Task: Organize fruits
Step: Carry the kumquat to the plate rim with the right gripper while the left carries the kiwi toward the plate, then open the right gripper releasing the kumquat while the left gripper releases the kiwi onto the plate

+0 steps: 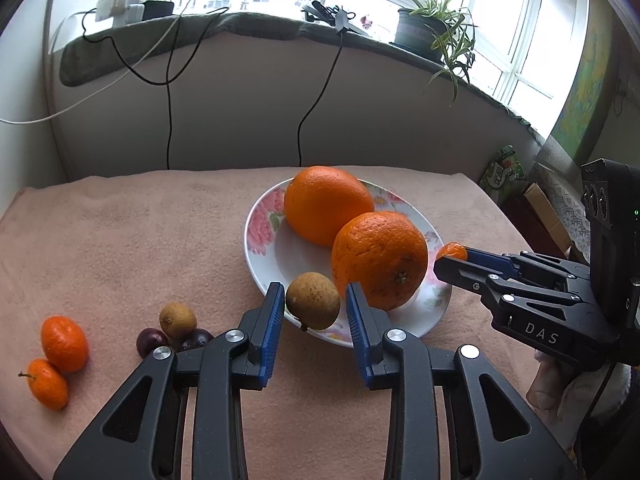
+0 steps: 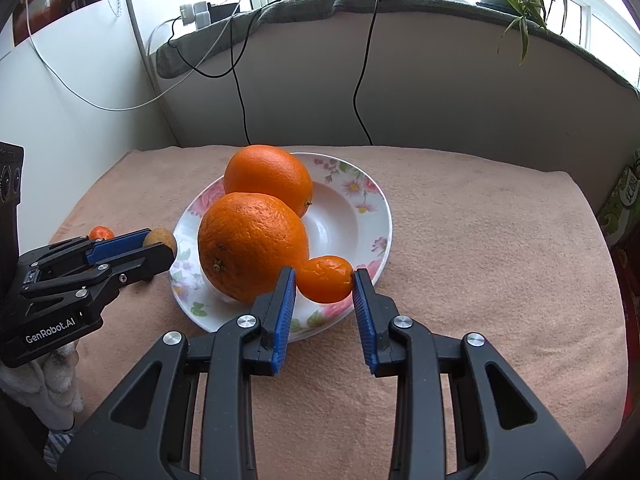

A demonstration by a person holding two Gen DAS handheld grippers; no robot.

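A floral plate point(image 1: 264, 232) point(image 2: 372, 208) on the pink cloth holds two big oranges point(image 1: 380, 258) point(image 2: 252, 246). My left gripper point(image 1: 314, 304) is shut on a brown longan point(image 1: 313, 301) over the plate's near rim; it also shows in the right wrist view point(image 2: 160, 240). My right gripper point(image 2: 325, 280) is shut on a small kumquat point(image 2: 325, 279) over the plate's near edge; it also shows in the left wrist view point(image 1: 452, 252). Left on the cloth lie two kumquats point(image 1: 64, 344), a longan point(image 1: 178, 320) and two dark purple fruits point(image 1: 151, 342).
The pink cloth point(image 1: 140, 240) covers the table, which ends at a wall behind. Cables point(image 1: 312, 112) hang from the sill above. A potted plant point(image 1: 424, 28) stands on the sill. Boxes point(image 1: 504, 168) sit off the table's right edge.
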